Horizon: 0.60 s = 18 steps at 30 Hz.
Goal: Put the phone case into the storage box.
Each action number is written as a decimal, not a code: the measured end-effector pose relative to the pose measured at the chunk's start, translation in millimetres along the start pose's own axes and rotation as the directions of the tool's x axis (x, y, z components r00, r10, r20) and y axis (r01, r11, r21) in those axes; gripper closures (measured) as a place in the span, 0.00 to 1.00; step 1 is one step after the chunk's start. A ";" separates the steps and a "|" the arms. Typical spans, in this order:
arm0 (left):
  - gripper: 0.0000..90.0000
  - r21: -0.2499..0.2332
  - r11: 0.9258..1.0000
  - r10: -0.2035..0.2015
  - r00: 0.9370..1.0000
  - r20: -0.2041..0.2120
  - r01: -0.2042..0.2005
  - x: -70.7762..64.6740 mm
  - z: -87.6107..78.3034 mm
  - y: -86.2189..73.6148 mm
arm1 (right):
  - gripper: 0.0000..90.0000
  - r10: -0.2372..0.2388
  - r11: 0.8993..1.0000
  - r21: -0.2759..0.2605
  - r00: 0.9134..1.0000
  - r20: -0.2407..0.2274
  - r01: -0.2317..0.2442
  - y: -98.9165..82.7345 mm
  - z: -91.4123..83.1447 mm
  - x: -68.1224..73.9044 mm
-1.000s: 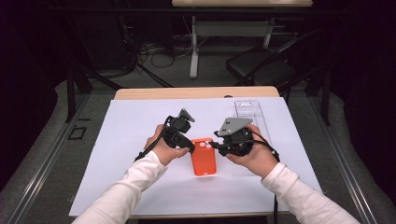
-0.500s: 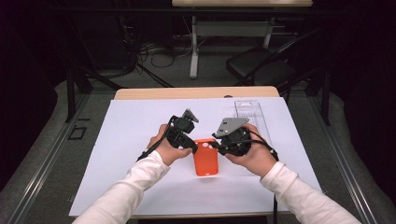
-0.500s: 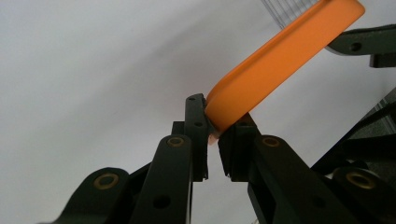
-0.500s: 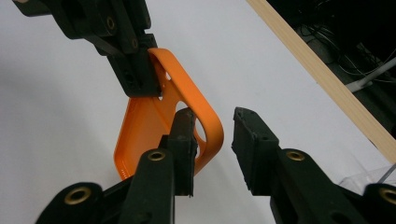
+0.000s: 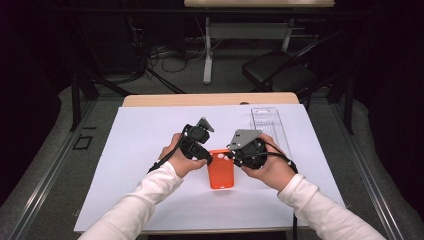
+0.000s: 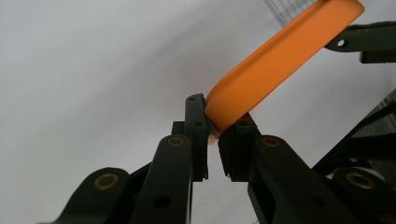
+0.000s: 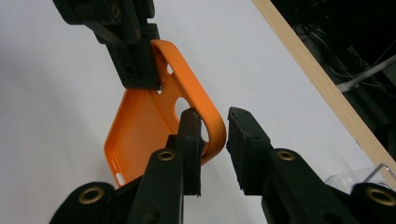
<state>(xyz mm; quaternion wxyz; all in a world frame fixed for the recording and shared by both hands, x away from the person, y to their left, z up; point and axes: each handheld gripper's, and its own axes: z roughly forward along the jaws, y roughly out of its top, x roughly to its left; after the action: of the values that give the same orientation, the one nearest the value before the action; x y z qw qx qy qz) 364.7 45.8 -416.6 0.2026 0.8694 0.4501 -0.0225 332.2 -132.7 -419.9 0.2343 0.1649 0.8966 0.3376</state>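
An orange phone case (image 5: 220,175) is held just above the white sheet between both hands. My left gripper (image 5: 208,159) is shut on one top corner of it; in the left gripper view the jaws (image 6: 215,135) pinch the rounded orange corner (image 6: 261,74). My right gripper (image 5: 229,156) grips the other top corner. Its jaws (image 7: 212,116) have just been closing, and now one pad sits inside the case (image 7: 140,126) and the other presses against the outside of the rim. The left gripper's jaws (image 7: 135,70) clamp the far corner in that view.
A white sheet (image 5: 150,130) covers the wooden table (image 5: 210,99). A clear plastic tray (image 5: 267,122) lies at the back right, right behind my right hand. Beyond the table stand a dark chair (image 5: 280,75) and cables on the floor.
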 end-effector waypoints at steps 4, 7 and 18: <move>0.91 -0.001 1.000 -0.001 1.000 -0.004 0.001 -0.2 0.4 0.1 | 0.88 -0.027 1.000 0.012 1.000 0.014 0.027 0.1 0.2 3.1; 0.91 0.008 1.000 0.006 1.000 -0.002 -0.006 0.3 0.8 0.2 | 0.88 -0.035 0.999 0.015 0.999 0.023 0.035 0.2 0.7 4.4; 0.89 0.007 1.000 0.006 1.000 0.022 -0.006 2.0 2.6 -0.4 | 0.89 -0.032 0.999 0.024 0.999 0.036 0.032 0.5 1.3 6.6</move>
<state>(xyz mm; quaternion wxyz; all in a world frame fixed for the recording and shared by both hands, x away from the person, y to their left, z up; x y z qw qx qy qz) 366.0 46.6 -419.6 0.2047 0.8711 0.4452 -0.0331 327.4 -128.7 -422.5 0.2539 0.1594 0.8987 0.3201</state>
